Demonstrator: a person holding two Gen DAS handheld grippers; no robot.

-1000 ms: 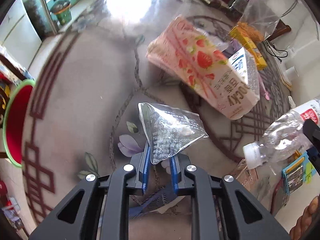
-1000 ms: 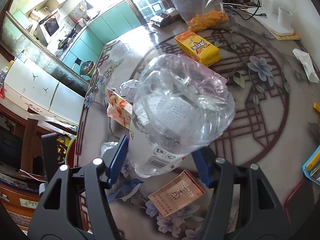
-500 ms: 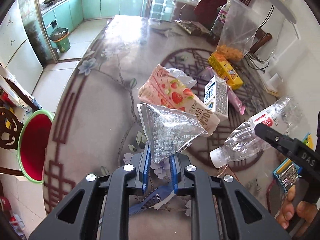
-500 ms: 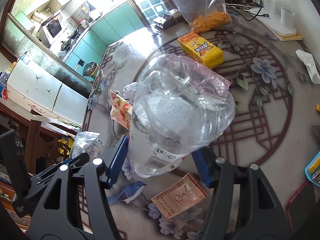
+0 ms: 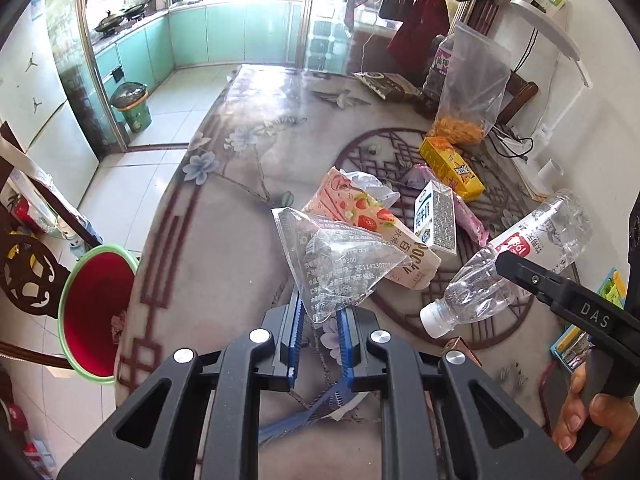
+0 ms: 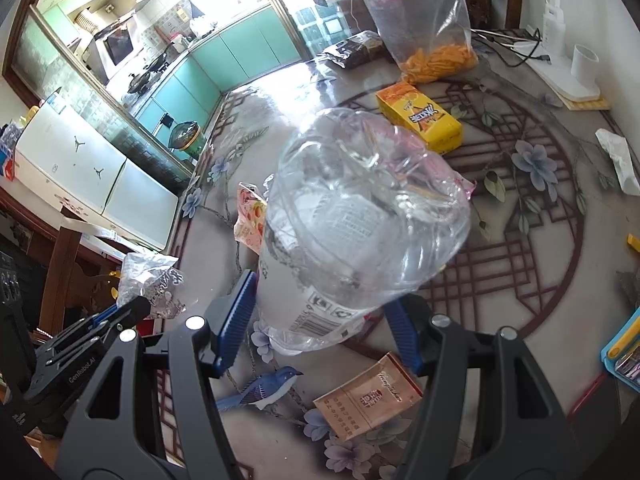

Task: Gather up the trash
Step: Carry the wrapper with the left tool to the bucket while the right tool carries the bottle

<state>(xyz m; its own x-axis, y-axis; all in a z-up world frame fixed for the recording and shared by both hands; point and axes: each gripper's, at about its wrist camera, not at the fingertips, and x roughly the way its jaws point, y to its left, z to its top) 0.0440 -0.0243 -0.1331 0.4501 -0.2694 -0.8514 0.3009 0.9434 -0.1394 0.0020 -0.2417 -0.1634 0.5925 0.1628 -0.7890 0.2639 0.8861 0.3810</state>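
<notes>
Wrapper (image 5: 334, 266) and bottle (image 6: 360, 236), each gripper-clamped.

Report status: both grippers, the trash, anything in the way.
Left gripper shut on clear wrapper. Right gripper shut on plastic bottle. Red bin beside table, nothing in the way.

A red bin (image 5: 98, 312) with green rim, a yellow box (image 6: 418, 116), a strawberry-printed pink carton (image 5: 368, 224)
</notes>
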